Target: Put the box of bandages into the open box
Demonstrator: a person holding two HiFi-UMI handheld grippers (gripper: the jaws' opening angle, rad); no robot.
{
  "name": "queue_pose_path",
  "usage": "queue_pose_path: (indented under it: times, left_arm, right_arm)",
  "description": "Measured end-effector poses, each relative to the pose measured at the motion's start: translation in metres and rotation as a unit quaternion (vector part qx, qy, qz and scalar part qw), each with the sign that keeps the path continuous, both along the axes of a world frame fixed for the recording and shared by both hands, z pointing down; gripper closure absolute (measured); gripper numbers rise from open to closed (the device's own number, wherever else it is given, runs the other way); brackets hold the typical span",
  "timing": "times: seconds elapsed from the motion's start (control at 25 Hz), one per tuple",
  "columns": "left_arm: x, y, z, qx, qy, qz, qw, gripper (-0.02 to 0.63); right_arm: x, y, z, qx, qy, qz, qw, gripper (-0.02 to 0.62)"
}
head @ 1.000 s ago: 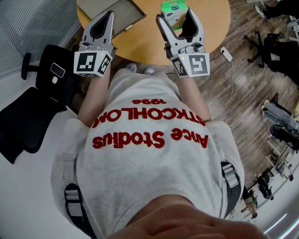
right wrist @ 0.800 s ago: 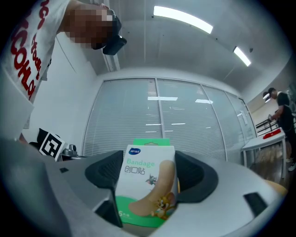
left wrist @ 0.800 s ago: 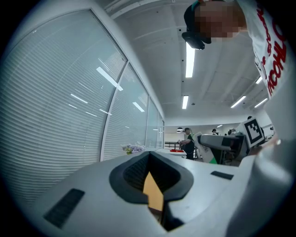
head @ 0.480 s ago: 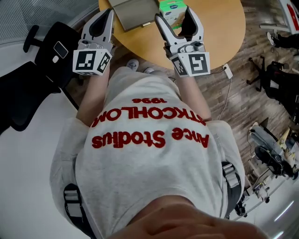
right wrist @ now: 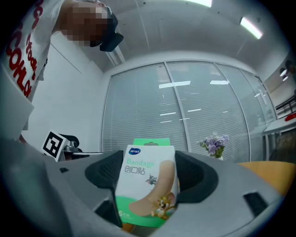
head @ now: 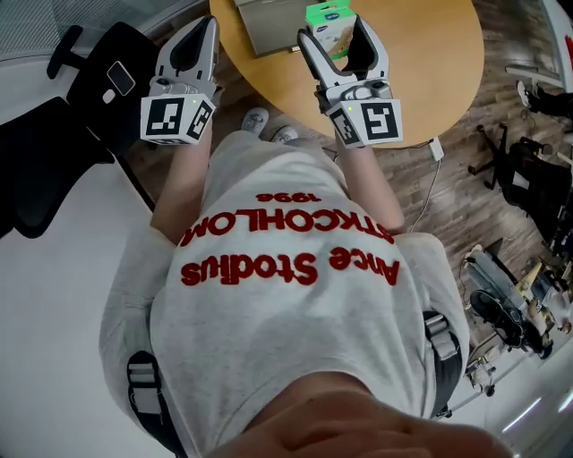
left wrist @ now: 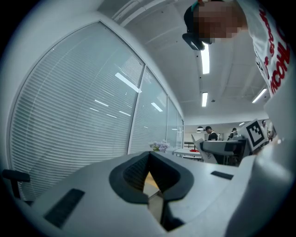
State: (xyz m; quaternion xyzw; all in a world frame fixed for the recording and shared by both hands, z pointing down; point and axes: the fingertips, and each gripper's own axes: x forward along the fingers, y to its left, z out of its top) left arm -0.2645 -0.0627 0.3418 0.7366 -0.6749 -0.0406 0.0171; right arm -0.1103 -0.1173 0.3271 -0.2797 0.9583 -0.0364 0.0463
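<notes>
Closest in, the left gripper (head: 202,30) has its jaws pressed together on nothing. The right gripper (head: 333,34) clamps the white-and-green cardboard box of bandages (right wrist: 148,185) upright by its narrow sides, above the round wooden table (head: 430,63). It looks light, and the thin card would dent easily, so a gentle squeeze will do. Beyond it, just to the left, the open grey-brown cardboard box (head: 267,20) waits on the table.

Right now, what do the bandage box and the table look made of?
The bandage box looks like thin printed cardboard, slightly glossy: crisp folded edges, hang tab. The table is wood or wood-look laminate, smooth: even tan top, grain too faint to tell which.
</notes>
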Motion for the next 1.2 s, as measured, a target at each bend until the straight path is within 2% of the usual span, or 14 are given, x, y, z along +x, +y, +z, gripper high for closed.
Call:
queue_pose_path:
  times: [0.28, 0.56, 0.92, 1.2]
  left_arm:
    - [-0.003, -0.007, 0.004, -0.009, 0.0, -0.014, 0.9999, 0.6]
    - [0.01, -0.007, 0.011, -0.021, 0.006, -0.023, 0.9995, 0.6]
    - [-0.024, -0.01, 0.04, -0.042, 0.016, -0.029, 0.9986, 0.6]
    - [-0.021, -0.006, 0.058, -0.06, 0.021, -0.024, 0.9977, 0.6]
  right_arm:
    - [-0.003, -0.013, 0.028, -0.046, 0.034, -0.011, 0.998, 0.249]
    - [-0.001, -0.035, 0.08, -0.129, 0.057, -0.021, 0.99, 0.249]
    - [-0.044, -0.064, 0.166, -0.165, 0.142, -0.017, 0.976, 0.249]
    - [-0.054, -0.079, 0.228, -0.19, 0.195, -0.013, 0.962, 0.249]
